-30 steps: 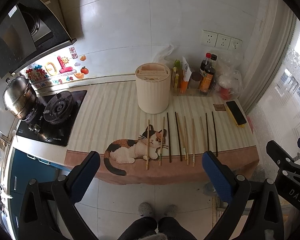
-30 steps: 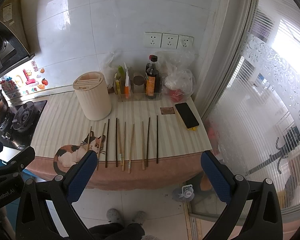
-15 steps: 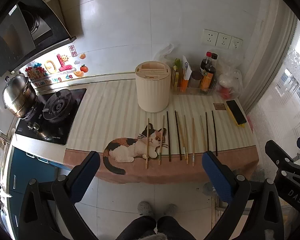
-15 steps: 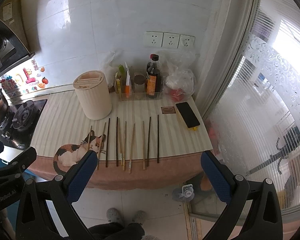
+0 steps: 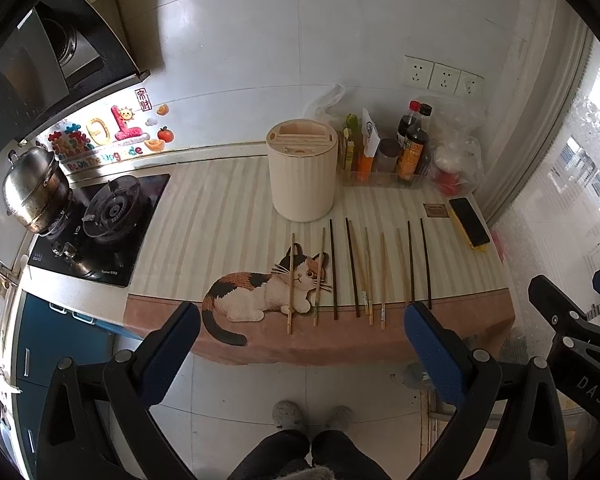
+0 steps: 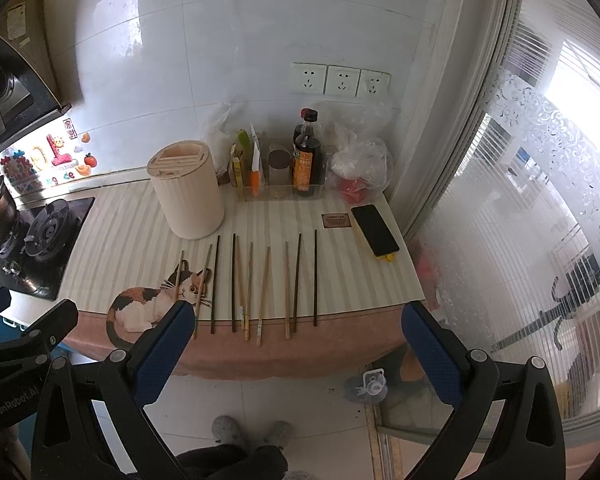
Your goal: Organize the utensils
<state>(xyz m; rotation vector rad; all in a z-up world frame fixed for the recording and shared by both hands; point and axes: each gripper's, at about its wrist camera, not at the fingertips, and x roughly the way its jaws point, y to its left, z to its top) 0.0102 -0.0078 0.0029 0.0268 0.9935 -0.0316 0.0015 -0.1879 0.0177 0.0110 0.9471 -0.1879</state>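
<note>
Several chopsticks [image 5: 364,272] [image 6: 260,284], some dark and some pale wood, lie side by side on the striped counter mat near its front edge. Behind them stands a cream cylindrical utensil holder [image 5: 302,176] [image 6: 186,192] with slots in its top. My left gripper [image 5: 300,344] hovers open in front of the counter edge, above the floor, holding nothing. My right gripper [image 6: 296,344] is likewise open and empty, a little short of the chopstick ends. Each gripper shows at the edge of the other's view.
A clear tray with sauce bottles [image 5: 414,152] [image 6: 306,156] and packets sits at the back. A phone [image 5: 470,226] [image 6: 374,230] lies at the right. A gas hob [image 5: 104,220] and steel pot [image 5: 36,188] are on the left. A person's feet [image 5: 310,416] are below.
Both views have crept slightly closer to the counter. The chopsticks and holder have not moved, and both grippers stay open.
</note>
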